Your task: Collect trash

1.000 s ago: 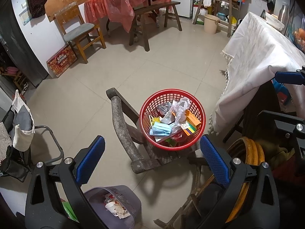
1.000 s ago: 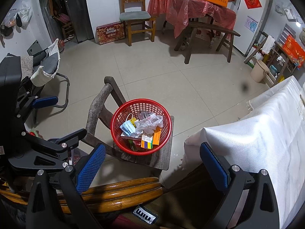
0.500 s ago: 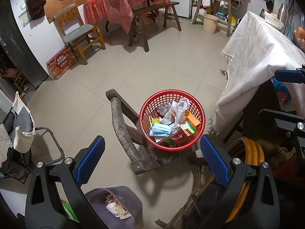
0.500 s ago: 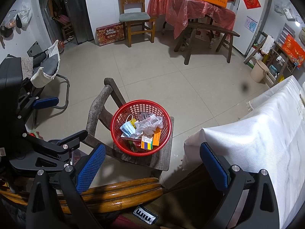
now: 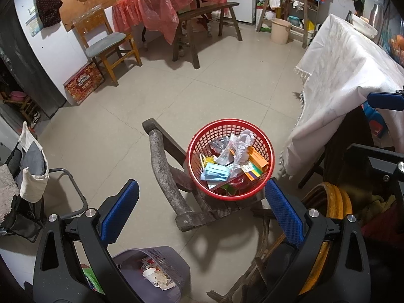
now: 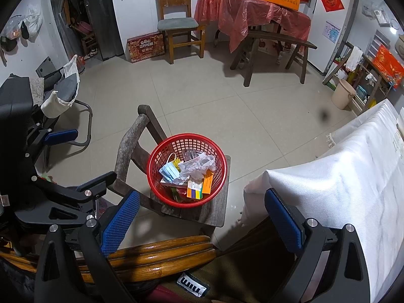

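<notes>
A red mesh basket (image 5: 199,139) (image 6: 156,156) sits on the seat of a small dark wooden chair (image 5: 161,166) (image 6: 131,146). It holds trash: a blue face mask (image 5: 216,173) (image 6: 169,173), a crumpled clear plastic bag (image 5: 238,144) (image 6: 199,162), orange and yellow cartons (image 5: 255,162) (image 6: 200,186). A grey mesh bin (image 5: 174,262) with a paper cup and scraps stands on the floor below my left gripper. My left gripper (image 5: 202,214) and right gripper (image 6: 202,221) both hang open and hold nothing, well short of the red basket.
A table under a white cloth (image 5: 341,75) (image 6: 353,176) stands to the right. A bamboo chair back (image 6: 156,252) (image 5: 335,202) lies close below. A grey folding chair (image 5: 58,174) stands left. A red-draped table (image 5: 171,2), bench and wooden chair stand across the tiled floor.
Both views have barely shifted; the red basket sits a touch lower in the frames. Both grippers stay open and hold nothing.
</notes>
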{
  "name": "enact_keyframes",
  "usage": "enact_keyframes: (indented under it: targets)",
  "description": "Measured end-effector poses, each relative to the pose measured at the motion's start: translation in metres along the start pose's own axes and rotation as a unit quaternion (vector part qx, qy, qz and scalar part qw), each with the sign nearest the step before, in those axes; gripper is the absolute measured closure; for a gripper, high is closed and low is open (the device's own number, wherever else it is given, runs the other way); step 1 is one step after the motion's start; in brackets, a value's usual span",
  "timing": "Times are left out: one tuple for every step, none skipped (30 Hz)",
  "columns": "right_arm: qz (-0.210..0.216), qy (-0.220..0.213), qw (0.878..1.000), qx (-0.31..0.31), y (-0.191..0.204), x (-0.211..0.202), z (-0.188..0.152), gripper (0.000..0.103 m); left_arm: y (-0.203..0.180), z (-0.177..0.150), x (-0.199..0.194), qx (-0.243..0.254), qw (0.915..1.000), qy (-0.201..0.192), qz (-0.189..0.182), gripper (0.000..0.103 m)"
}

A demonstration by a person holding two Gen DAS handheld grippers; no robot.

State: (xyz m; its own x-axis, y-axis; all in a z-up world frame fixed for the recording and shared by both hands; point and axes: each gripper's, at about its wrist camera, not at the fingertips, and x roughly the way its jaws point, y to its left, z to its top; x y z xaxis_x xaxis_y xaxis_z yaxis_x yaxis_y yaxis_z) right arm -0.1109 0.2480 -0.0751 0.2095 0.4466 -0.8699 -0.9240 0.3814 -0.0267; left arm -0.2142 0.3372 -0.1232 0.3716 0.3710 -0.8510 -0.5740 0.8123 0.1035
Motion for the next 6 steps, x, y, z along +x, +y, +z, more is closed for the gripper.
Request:
enact_keyframes:
  targets:
    - [0.0, 0.0, 1.0, 0.0, 0.0002, -0.0007, 0.0017, 0.006, 0.0007, 0.0001, 0.0006, 0.0, 1.0, 0.0, 0.001, 0.007]
    - [0.0, 0.0, 1.0, 0.001, 0.0001, -0.0007, 0.0013, 0.006, 0.0012, 0.0003, 0.0012, 0.0, 1.0, 0.0, 0.001, 0.007]
    - [0.0, -0.001, 1.0, 0.001, 0.0004, -0.0011, 0.003, 0.006, 0.0026, 0.0003, 0.0016, -0.001, 1.0, 0.0, -0.001, 0.007]
    - [0.0, -0.001, 1.0, 0.002, 0.0004, -0.0012, 0.0028, 0.006, 0.0023, 0.0003, 0.0015, -0.001, 1.0, 0.0, 0.0, 0.007]
    - [0.0, -0.001, 1.0, 0.003, 0.0015, -0.0026, 0.0036, 0.006, 0.0025, 0.0003, 0.0016, 0.0, 1.0, 0.0, 0.0, 0.007]
    - [0.0, -0.001, 1.0, 0.003, 0.0021, -0.0032, 0.0057, 0.006, 0.0029, 0.0004, 0.0017, 0.001, 1.0, 0.0, 0.0, 0.007]
